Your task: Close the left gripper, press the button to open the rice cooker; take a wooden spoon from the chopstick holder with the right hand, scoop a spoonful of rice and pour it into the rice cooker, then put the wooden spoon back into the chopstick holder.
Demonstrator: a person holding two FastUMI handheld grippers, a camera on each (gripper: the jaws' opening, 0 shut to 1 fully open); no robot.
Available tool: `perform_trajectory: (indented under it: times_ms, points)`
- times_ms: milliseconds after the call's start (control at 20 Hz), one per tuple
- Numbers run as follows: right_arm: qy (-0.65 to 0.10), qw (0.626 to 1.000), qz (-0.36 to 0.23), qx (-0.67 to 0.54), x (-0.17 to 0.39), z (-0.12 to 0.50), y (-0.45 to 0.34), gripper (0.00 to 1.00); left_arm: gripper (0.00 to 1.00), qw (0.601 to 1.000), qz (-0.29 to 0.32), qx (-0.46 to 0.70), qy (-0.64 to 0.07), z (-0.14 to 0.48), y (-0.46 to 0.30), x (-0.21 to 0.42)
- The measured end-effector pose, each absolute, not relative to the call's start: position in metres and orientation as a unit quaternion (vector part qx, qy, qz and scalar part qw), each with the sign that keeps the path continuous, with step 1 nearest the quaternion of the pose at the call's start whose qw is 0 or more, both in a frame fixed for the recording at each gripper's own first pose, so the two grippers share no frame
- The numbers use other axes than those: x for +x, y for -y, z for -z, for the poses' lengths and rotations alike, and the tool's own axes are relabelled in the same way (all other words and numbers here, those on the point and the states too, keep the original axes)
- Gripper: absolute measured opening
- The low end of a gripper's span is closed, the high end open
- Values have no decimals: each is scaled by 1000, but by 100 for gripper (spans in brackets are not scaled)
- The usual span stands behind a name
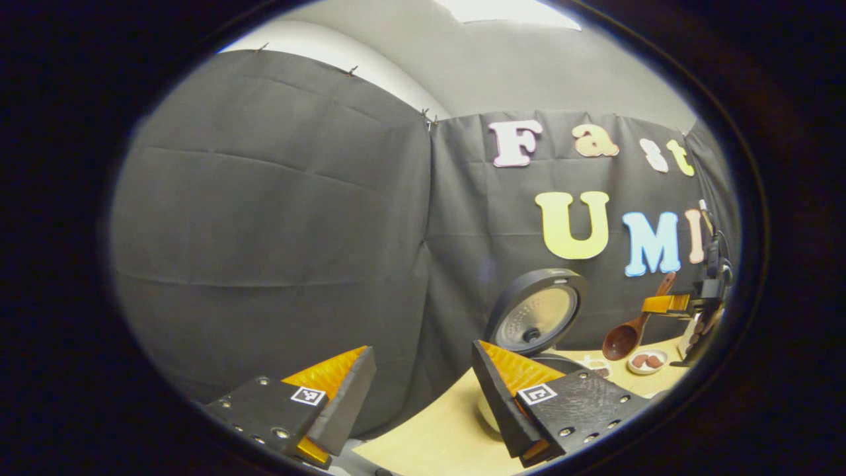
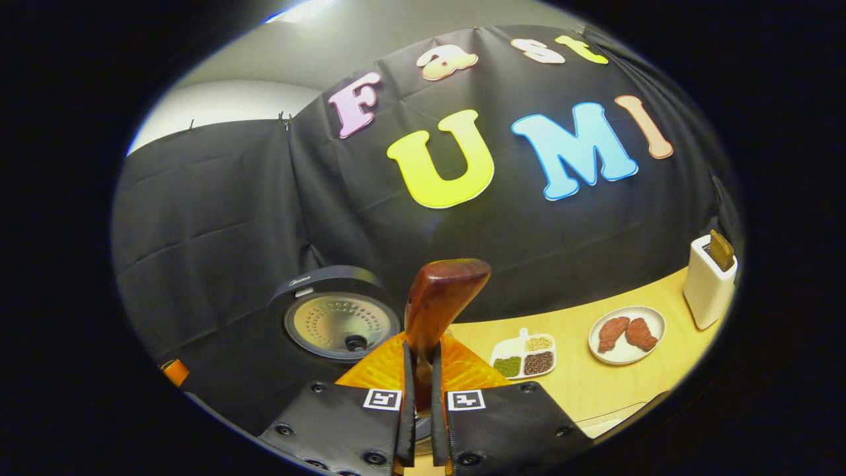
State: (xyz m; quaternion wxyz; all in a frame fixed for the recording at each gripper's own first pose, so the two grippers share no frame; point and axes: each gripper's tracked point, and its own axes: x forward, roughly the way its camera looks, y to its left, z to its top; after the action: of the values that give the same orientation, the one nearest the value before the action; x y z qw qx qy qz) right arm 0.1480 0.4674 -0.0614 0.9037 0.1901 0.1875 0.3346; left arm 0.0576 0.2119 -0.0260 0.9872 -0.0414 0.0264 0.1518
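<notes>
A: quick count? I get one rice cooker [image 2: 337, 324], one wooden spoon [image 2: 439, 301], one chopstick holder [image 2: 706, 283].

B: yep, plus one divided tray [image 2: 525, 356], four grain piles, one plate [image 2: 624, 334], two meat pieces [image 2: 626, 332].

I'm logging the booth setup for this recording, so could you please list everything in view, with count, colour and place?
rice cooker: one, dark, lid open and upright, left part of the table.
wooden spoon: one, reddish brown, clamped by its handle in the right tool.
divided dish: one, white, holding green, pale and dark grains, mid table.
plate: one, white, two reddish pieces on it, right of the dish.
chopstick holder: one, white, far right of the table.
table: one, light wood.
left tool: one, open, holding nothing.
right tool: one, shut on the spoon handle.
</notes>
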Motion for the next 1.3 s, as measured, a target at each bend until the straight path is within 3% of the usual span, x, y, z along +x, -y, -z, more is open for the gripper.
perform_trajectory:
  times_ms: [500, 1300]
  points:
    - [-169, 936, -249, 185, 164, 49, -338, 11, 88, 994, -95, -46, -9, 3, -141, 73]
    - [-177, 963, -106, 175, 152, 80, -132, 11, 88, 999, -23, -44, 1, -19, -43, 65]
